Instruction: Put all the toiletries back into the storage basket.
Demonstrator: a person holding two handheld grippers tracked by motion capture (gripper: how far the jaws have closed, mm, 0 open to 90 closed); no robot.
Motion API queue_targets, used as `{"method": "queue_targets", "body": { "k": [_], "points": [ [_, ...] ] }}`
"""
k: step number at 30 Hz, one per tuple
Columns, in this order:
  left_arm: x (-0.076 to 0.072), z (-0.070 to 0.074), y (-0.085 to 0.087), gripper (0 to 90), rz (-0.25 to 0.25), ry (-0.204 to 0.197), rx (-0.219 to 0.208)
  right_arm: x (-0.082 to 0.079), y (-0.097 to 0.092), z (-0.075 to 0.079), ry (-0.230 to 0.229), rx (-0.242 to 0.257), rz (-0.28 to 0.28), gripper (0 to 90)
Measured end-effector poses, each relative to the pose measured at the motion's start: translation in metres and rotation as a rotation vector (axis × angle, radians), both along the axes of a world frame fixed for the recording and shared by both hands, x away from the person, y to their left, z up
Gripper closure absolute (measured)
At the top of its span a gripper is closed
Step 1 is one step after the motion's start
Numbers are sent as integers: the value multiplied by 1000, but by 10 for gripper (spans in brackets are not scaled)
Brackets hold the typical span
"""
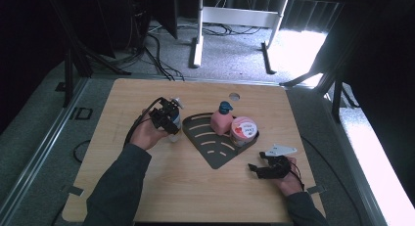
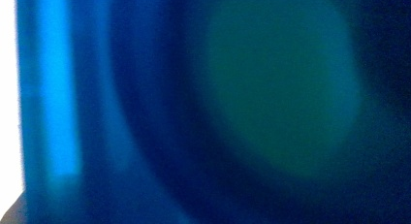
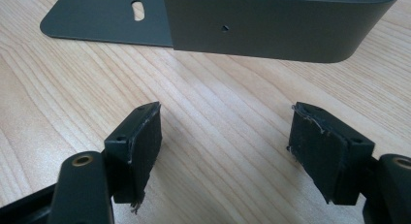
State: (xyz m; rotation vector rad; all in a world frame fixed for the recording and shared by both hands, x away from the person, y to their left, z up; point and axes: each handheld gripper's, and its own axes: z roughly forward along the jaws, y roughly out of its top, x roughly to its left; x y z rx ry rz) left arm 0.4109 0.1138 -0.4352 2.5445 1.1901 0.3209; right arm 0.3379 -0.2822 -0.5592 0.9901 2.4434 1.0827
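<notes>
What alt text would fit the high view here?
On a wooden table, the left gripper grips a bottle beside a dark corner rack holding a pink pump bottle and a round tub. The right gripper rests open near the rack.

A lab — cables [image 1: 156, 50] on carpet, bare test table [image 1: 147, 187].

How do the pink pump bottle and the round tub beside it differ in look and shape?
The pink pump bottle is taller and carries a dark blue pump head, while the round tub is low and wide with a flat white lid that bears a red print. The bottle's body is plain pink; the tub's side is mostly hidden by the rack wall. Both stand upright, side by side, in the dark corner rack.
</notes>
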Motion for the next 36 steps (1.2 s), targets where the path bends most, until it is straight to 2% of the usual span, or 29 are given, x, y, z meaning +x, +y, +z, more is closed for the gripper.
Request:
{"method": "queue_targets", "body": {
  "k": [22,36],
  "points": [
    [2,17,-6,556,-6,-41,-25,0,0,0,-1,1,1,270],
    [5,20,-16,556,-8,-55,-45,0,0,0,0,3,0,270]
  ]
}}
